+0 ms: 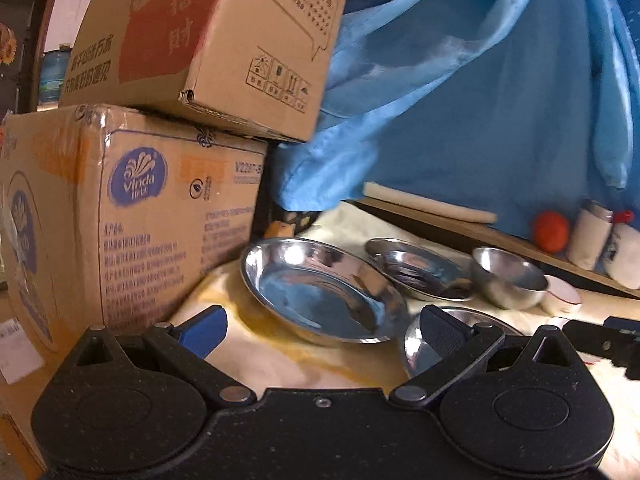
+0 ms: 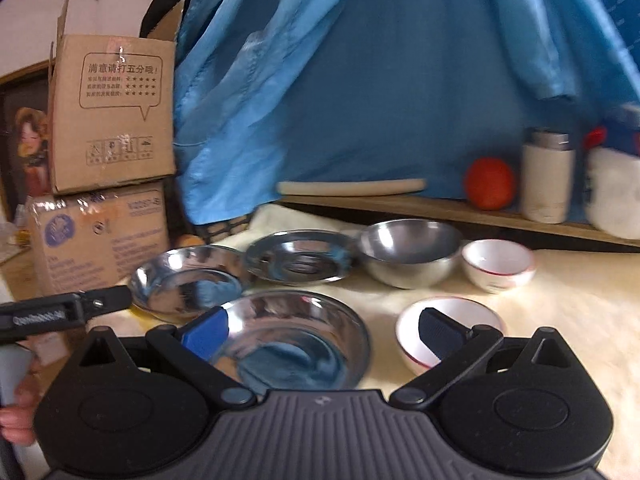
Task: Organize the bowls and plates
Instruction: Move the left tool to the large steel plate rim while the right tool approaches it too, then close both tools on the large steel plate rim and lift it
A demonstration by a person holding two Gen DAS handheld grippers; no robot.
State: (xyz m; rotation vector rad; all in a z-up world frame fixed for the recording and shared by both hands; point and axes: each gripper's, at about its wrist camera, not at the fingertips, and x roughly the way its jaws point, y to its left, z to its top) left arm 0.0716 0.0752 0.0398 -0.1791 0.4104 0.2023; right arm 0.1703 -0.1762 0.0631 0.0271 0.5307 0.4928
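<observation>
**Steel and ceramic dishes laid out before two open grippers**

Six dishes sit mouth-up on a cream cloth (image 2: 560, 320) — round, so none has a long axis. In the right wrist view, a large steel plate (image 2: 296, 340) lies at lower centre, between the widely spread fingers of the right gripper (image 2: 324, 330); a white bowl (image 2: 448, 320) sits behind its right finger. Farther back, left to right: a steel plate (image 2: 188, 280), a second steel plate (image 2: 300, 260), a steel bowl (image 2: 408, 252), a second white bowl (image 2: 498, 264). The left gripper (image 1: 320, 324) — fingers likewise spread, holding nothing — faces the leftmost plate. Two cardboard boxes (image 2: 108, 120) are stacked at upper left; blue fabric (image 2: 380, 80) hangs behind.
</observation>
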